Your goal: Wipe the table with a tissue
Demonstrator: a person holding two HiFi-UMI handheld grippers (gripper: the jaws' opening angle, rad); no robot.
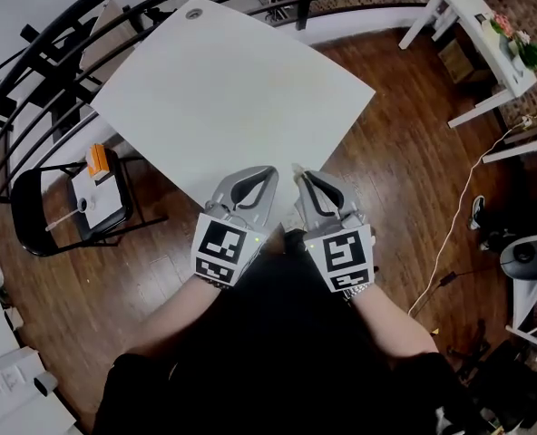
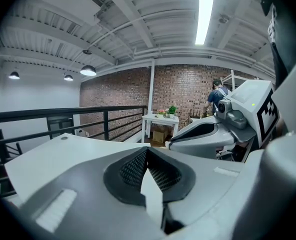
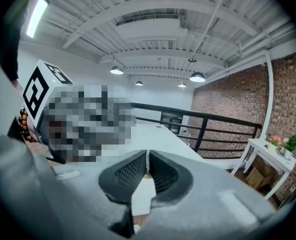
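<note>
One plank floor (image 1: 405,134) of dark wood, bounded by a curved black railing (image 1: 60,25). On it, a white rectangular table (image 1: 232,98), top bare, no visible marks or spills; consistent equally with a top awaiting a wipe and with one wiped clean. Near the table's left corner, a black folding chair (image 1: 31,208) carrying white and orange items too small to name. At the table's near corner, left gripper (image 1: 269,171) and right gripper (image 1: 301,174) held side by side, tips close together; contact with the top not determinable. Left jaws closed tip to tip, nothing between the pads. Right jaws drawn to a hairline slit, holding nothing nameable; pale fleck (image 1: 297,167) at the tip, too small to identify. Tissue not discernible in any view, neither on the table nor in either gripper. Judged by kind: nearly weightless, limp, easily torn, prone to slipping from under a hard jaw. Best pinched through a bunched or folded middle, several layers thick, leaving a loose pad below the tips for contact with the top.
</note>
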